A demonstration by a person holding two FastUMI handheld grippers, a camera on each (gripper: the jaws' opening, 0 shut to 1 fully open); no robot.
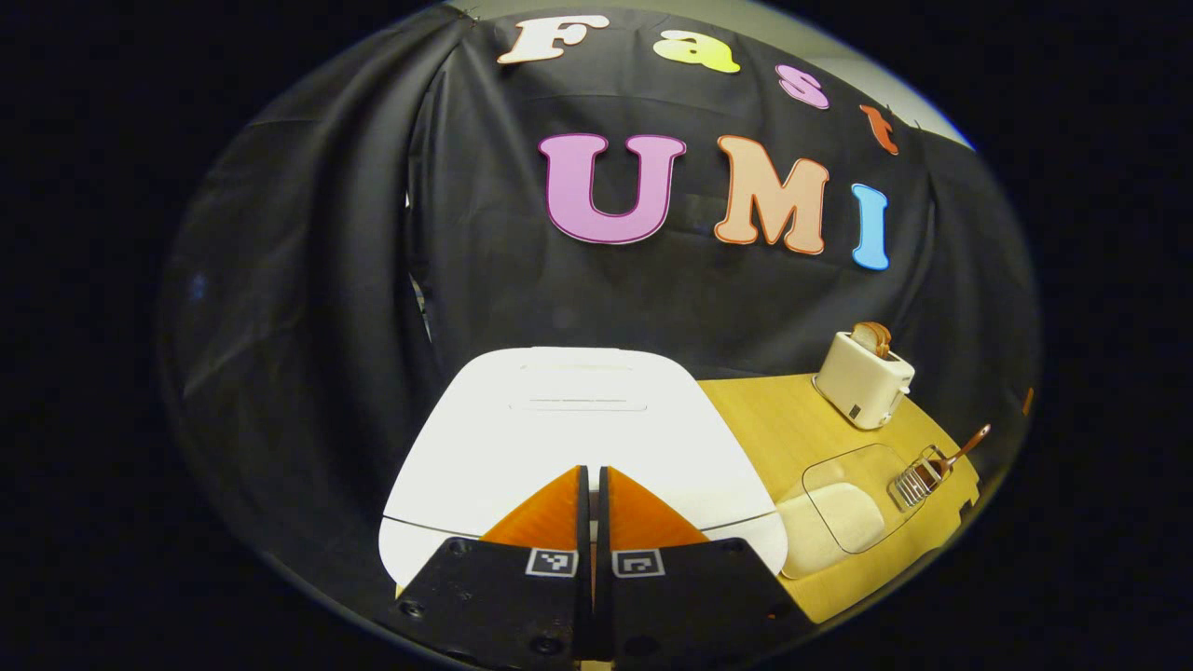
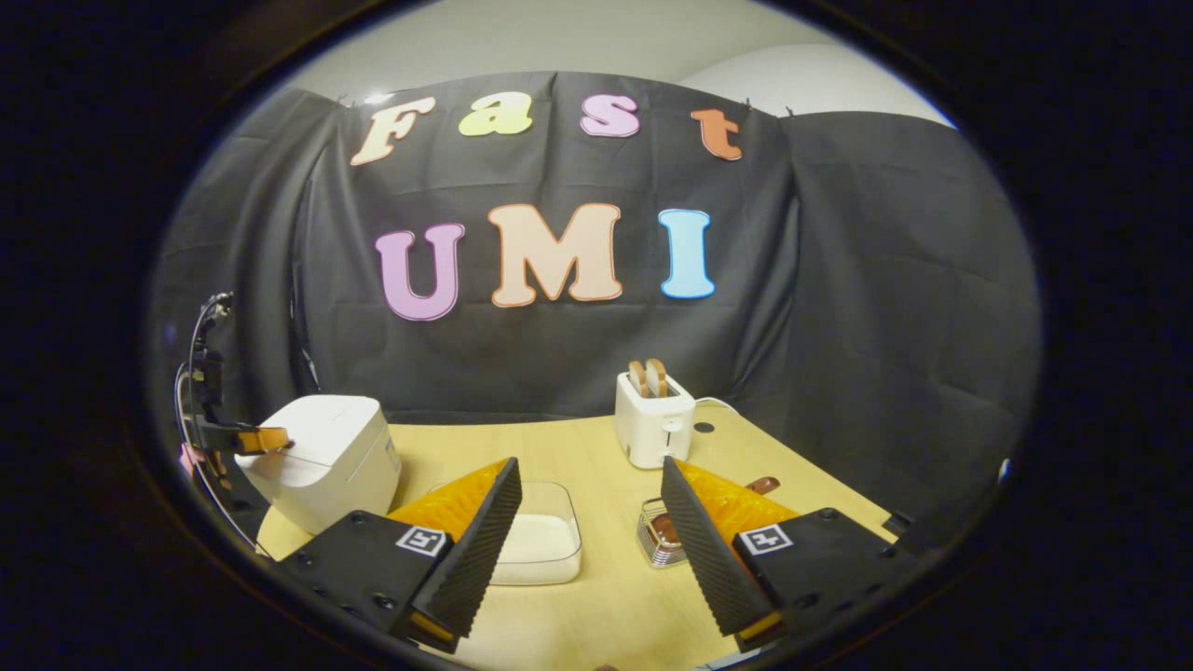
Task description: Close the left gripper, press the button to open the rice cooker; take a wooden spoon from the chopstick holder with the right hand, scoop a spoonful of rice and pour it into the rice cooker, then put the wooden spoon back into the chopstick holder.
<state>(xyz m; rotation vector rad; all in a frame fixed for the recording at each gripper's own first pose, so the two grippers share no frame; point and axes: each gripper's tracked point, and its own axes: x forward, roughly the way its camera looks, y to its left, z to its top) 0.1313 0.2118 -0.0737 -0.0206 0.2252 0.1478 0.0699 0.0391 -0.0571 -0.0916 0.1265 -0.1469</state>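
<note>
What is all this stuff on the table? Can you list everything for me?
White rice cooker: one, lid shut, table's left end.
Clear plastic tub of white rice: one, mid-table, right of the cooker.
Wire chopstick holder: one, silvery, right of the tub.
Brown wooden spoon: one, standing in the holder.
White toaster: one, brown bread slices in it, at the back.
Light wooden table: one.
Left gripper: shut, over the cooker's front.
Right gripper: open, above the table.

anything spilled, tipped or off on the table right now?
Nothing stands out. Rice cooker lid is down, rice sits inside its clear container, wooden spoon is in the chopstick holder, and the toaster stands upright with bread in its slots.
</note>
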